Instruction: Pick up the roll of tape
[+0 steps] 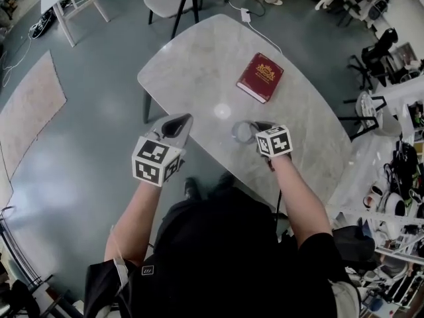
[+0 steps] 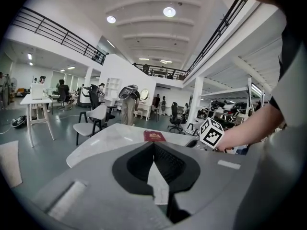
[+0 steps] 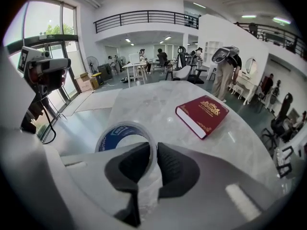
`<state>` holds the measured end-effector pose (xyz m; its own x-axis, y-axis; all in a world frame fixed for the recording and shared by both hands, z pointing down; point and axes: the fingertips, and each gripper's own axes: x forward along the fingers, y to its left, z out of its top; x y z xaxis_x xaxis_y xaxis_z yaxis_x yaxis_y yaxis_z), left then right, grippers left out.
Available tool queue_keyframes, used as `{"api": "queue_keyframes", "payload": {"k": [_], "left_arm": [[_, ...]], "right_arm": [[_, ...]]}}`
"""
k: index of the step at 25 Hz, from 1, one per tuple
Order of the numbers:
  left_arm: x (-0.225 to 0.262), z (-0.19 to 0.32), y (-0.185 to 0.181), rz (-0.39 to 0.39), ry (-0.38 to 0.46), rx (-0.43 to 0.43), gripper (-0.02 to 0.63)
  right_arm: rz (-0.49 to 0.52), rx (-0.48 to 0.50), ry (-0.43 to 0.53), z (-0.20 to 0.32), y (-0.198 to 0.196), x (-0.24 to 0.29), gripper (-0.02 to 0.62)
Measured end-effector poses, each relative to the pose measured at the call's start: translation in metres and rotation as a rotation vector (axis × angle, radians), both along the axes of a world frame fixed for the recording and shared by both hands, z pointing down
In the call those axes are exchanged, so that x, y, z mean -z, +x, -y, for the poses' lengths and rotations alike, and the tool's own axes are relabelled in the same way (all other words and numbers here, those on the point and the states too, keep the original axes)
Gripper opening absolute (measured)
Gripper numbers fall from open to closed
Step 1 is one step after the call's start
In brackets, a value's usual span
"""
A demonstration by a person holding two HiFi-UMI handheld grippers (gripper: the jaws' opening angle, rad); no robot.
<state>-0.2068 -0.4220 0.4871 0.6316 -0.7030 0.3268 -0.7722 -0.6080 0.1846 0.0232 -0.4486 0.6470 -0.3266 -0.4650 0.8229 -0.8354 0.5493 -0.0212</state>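
The roll of clear tape [image 3: 117,133] with a blue inner core hangs just above the marble table [image 1: 199,65], its near wall pinched between the jaws of my right gripper [image 3: 154,150]. In the head view the tape [image 1: 242,132] shows as a thin ring right in front of that gripper [image 1: 256,130]. My left gripper [image 1: 177,123] hovers at the table's near left edge, shut with nothing between its pads. In the left gripper view its jaws [image 2: 153,145] meet at the tips.
A dark red book [image 1: 260,77] lies flat on the far right part of the table. A white chair [image 1: 173,0] stands beyond the table's far end, and a rug [image 1: 30,108] lies on the floor to the left. Cluttered shelving [image 1: 397,177] stands to the right.
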Motion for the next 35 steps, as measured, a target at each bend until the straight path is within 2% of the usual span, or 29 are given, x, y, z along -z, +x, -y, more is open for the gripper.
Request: {"api": "queue_keyframes", "payload": {"k": [5,14,27,35], "left_arm": [[0.016,-0.003,0.009,0.007,0.023,-0.031,0.011],[0.027,-0.005,0.058,0.014,0.054,-0.072,0.009],[0.057,-0.006,0.15,0.022,0.083,-0.019,0.011],[0.08,-0.001,0.187,0.02,0.123,-0.002,0.011]], "right_arm": [[0.058,-0.032,0.06,-0.01,0.002,0.035,0.052],[0.17,-0.07,0.134,-0.027,0.033,0.073,0.051],[0.367,-0.053,0.29,-0.046,0.122,0.159,0.051],[0.512,-0.063,0.472,-0.049,0.175,0.237,0.051]]}}
